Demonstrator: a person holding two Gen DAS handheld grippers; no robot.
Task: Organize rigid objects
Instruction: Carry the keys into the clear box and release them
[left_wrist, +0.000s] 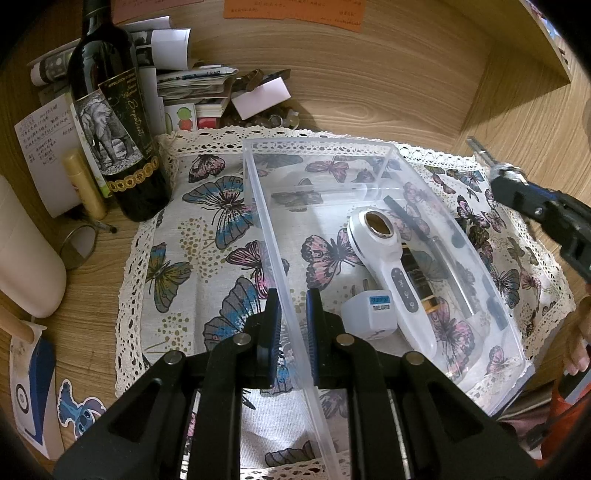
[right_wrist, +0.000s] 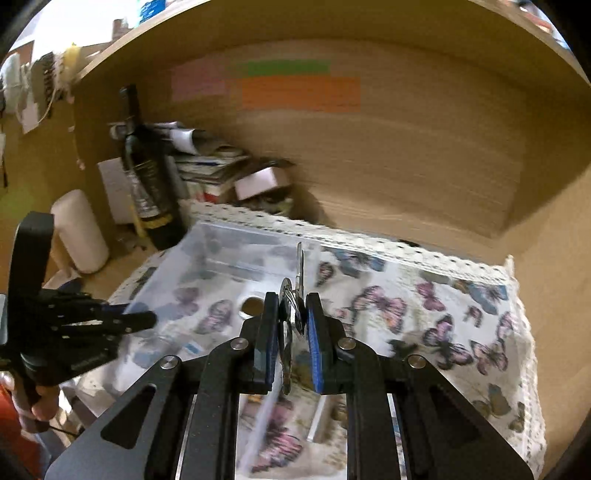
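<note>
A clear plastic bin (left_wrist: 317, 142) stands on a butterfly cloth (left_wrist: 207, 229). Inside it lie a white handheld device (left_wrist: 391, 266), a white travel adapter (left_wrist: 367, 308), a dark gold-trimmed tube (left_wrist: 417, 280) and a black pen (left_wrist: 417, 225). My left gripper (left_wrist: 293, 295) is shut on the bin's near left wall. My right gripper (right_wrist: 291, 299) is shut on a silver key (right_wrist: 300, 266) with a ring, which points forward above the blurred bin (right_wrist: 221, 236). In the left wrist view the right gripper (left_wrist: 509, 181) and the key (left_wrist: 478, 149) hang beyond the bin's right side.
A dark wine bottle (left_wrist: 110, 122) stands left of the cloth, beside a gold tube (left_wrist: 83, 184), a small round mirror (left_wrist: 79, 245) and a white cylinder (left_wrist: 26, 254). Stacked papers and boxes (left_wrist: 192, 85) fill the back left corner. Wooden shelf walls enclose the back and right.
</note>
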